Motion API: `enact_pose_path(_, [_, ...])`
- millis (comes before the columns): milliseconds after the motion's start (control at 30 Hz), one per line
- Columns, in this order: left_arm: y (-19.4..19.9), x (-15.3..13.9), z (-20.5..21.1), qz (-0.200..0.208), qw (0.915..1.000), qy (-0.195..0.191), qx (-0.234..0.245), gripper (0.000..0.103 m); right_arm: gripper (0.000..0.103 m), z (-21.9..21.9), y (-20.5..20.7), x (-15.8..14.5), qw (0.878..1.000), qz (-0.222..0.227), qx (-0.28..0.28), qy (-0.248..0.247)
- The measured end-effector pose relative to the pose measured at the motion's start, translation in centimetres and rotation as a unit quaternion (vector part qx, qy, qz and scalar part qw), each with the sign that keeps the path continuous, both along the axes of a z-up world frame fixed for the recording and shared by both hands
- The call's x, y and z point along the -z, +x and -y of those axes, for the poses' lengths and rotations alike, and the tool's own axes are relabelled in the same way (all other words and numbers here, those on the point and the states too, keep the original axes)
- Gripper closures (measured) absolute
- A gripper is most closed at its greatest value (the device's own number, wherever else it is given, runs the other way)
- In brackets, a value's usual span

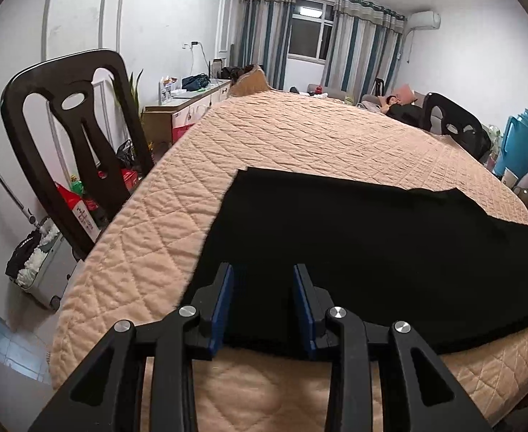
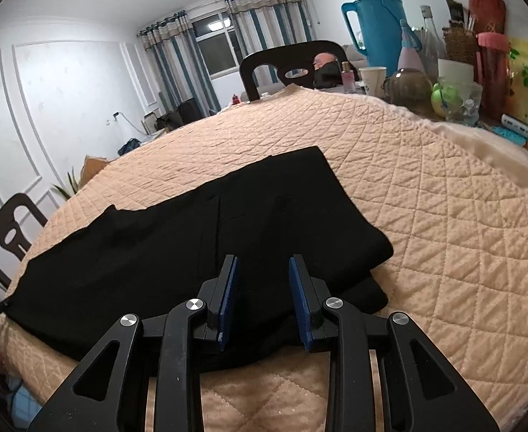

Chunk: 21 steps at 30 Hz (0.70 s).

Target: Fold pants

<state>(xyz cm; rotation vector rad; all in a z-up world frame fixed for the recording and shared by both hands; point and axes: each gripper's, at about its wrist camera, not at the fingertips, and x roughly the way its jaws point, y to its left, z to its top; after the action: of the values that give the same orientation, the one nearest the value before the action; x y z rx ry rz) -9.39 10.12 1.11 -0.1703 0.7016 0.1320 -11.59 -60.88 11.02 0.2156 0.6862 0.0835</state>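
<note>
Black pants (image 1: 354, 252) lie flat ahead of both grippers on the quilted cover (image 1: 300, 133). Left gripper (image 1: 263, 277) is spread, gripping nothing (fabric beneath). Right gripper (image 2: 263, 270) likewise spread, empty.

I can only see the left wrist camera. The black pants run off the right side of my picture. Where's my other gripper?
Observer: The right gripper hangs over the near edge of the pants at their wide end, jaws apart.
Operator: Is that end flat?
Observer: It's two layers. The lower layer sticks out past the upper one at the near corner.
Operator: Is there room past that end?
Observer: Yes, a wide stretch of bare quilted cover lies to the right of it.
</note>
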Motion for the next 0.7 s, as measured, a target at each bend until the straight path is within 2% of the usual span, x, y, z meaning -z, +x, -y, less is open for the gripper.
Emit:
enact_pose_path(33, [0.0,0.0,-0.4,0.0,1.0,0.0,-0.005,0.061,0.073,-0.1,0.0,-0.1,1.0,0.0,0.003,-0.004])
enact_pose_path(67, [-0.1,0.1,-1.0,-0.005,0.9997,0.004,-0.023,0.047,0.073,-0.1,-0.1,-0.2,1.0,0.0,0.006,-0.008])
enact_pose_path(133, [-0.3,0.3,-2.1,-0.005,0.9992,-0.004,-0.041,0.045,0.073,-0.2,-0.1,-0.5,1.0,0.003,0.009,-0.014])
enact_pose_path(233, [-0.6,0.2,-2.8,0.001,0.9991,-0.026,-0.032,0.044,0.073,-0.6,-0.1,-0.6,1.0,0.005,0.004,-0.008])
enact_pose_path(333, [-0.3,0.5,-2.0,-0.001,0.9996,-0.022,-0.015,0.041,0.073,-1.0,-0.1,-0.6,1.0,0.007,-0.005,-0.006])
enact_pose_path(367, [-0.2,0.6,-1.4,0.001,0.9999,-0.005,-0.016,0.04,0.073,-1.3,0.0,-0.6,1.0,0.008,-0.009,-0.006])
enact_pose_path(433, [-0.2,0.9,-0.6,0.002,0.9995,0.026,-0.018,0.04,0.073,-1.6,0.0,-0.7,1.0,0.01,-0.014,-0.004])
enact_pose_path(533, [-0.1,0.9,-0.1,0.005,0.9991,0.037,-0.021,0.04,0.073,-2.0,0.0,-0.9,1.0,0.015,-0.02,-0.003])
enact_pose_path(633, [-0.2,0.7,0.1,0.007,0.9992,0.037,-0.013,0.054,0.073,-2.3,0.0,-0.9,1.0,0.019,-0.025,-0.001])
enact_pose_path(700, [-0.1,0.6,0.7,0.005,0.9984,0.055,-0.014,0.058,0.073,-2.5,0.0,-0.8,0.999,0.018,-0.027,-0.001])
